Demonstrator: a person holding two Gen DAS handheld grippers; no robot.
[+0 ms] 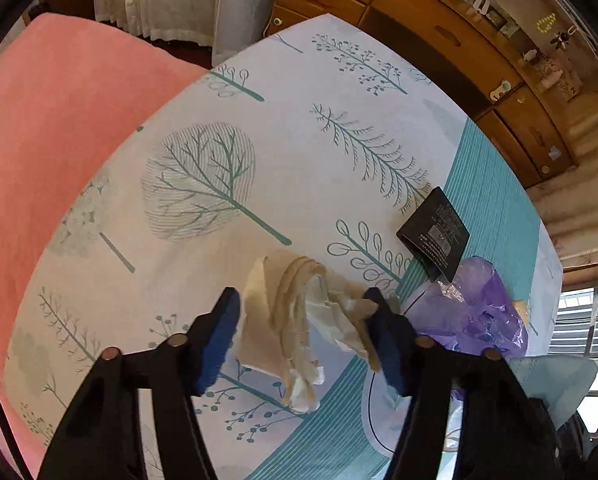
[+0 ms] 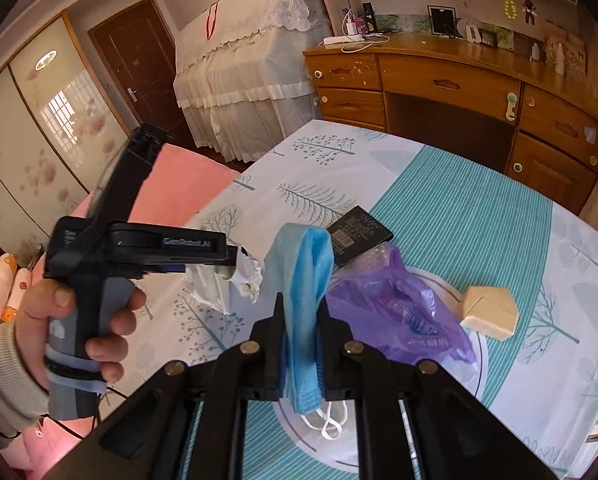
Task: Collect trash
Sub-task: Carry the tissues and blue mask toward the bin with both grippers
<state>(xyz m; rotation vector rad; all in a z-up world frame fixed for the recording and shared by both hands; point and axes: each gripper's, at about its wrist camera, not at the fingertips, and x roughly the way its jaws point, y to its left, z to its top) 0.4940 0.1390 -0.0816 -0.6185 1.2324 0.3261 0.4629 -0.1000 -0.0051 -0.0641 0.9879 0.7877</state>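
Pickup step: right tool [image 2: 299, 316] clamps a blue mask [image 2: 303, 280] above the bed [image 2: 479, 216]; left tool [image 1: 305, 312] grips crumpled tissue [image 1: 299, 320]. Next: drop both into the purple bag [image 2: 395, 312] mid-bed.

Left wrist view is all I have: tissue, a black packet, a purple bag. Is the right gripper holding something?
Observer: Yes. The right gripper is shut on a blue face mask.
Operator: Is there more trash behind the purple bag?
Observer: Yes. A beige box lies on the bed beside the purple bag, to its right in the right wrist view.
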